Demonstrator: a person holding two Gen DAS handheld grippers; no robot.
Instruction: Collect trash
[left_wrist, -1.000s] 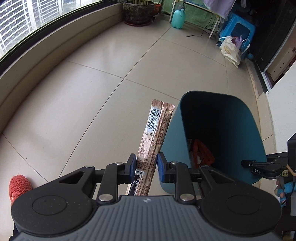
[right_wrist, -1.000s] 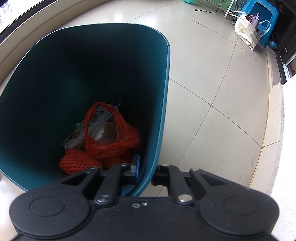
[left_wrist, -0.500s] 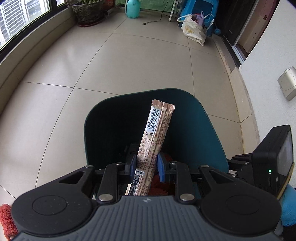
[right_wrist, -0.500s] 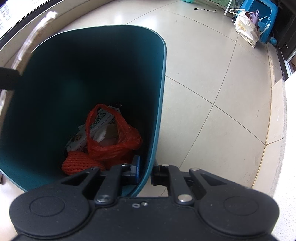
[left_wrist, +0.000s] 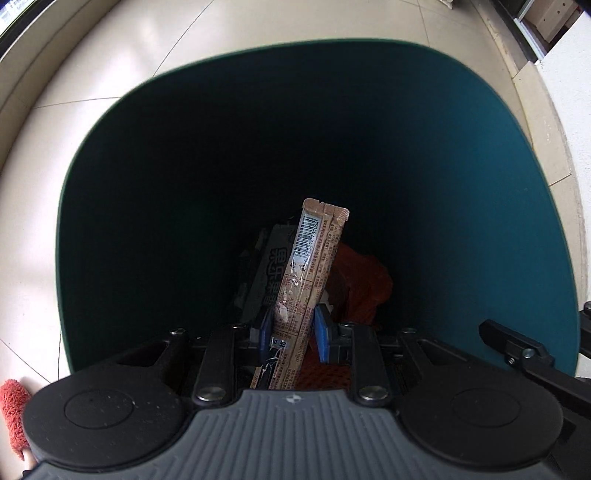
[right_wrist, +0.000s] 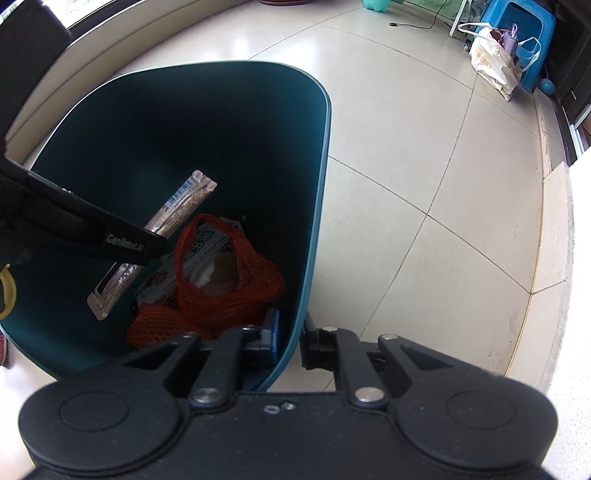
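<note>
Beneath the clamped wrapper (left_wrist: 312, 273), an orange bag (right_wrist: 225, 273) fills the bin (right_wrist: 314, 206).

"GenRobot.AI" is printed on the left tool's (right_wrist: 155, 247) black finger (right_wrist: 125, 245).

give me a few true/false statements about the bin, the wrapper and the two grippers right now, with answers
1. The left gripper is shut on the long snack wrapper. True.
2. The wrapper already lies loose on the floor. False: it is held over the inside of the teal bin.
3. The right gripper clamps the bin's rim. True.
4. The bin is empty. False: a red plastic bag and other packaging lie in it.
5. The bin has a lid on. False: its top is open.
</note>
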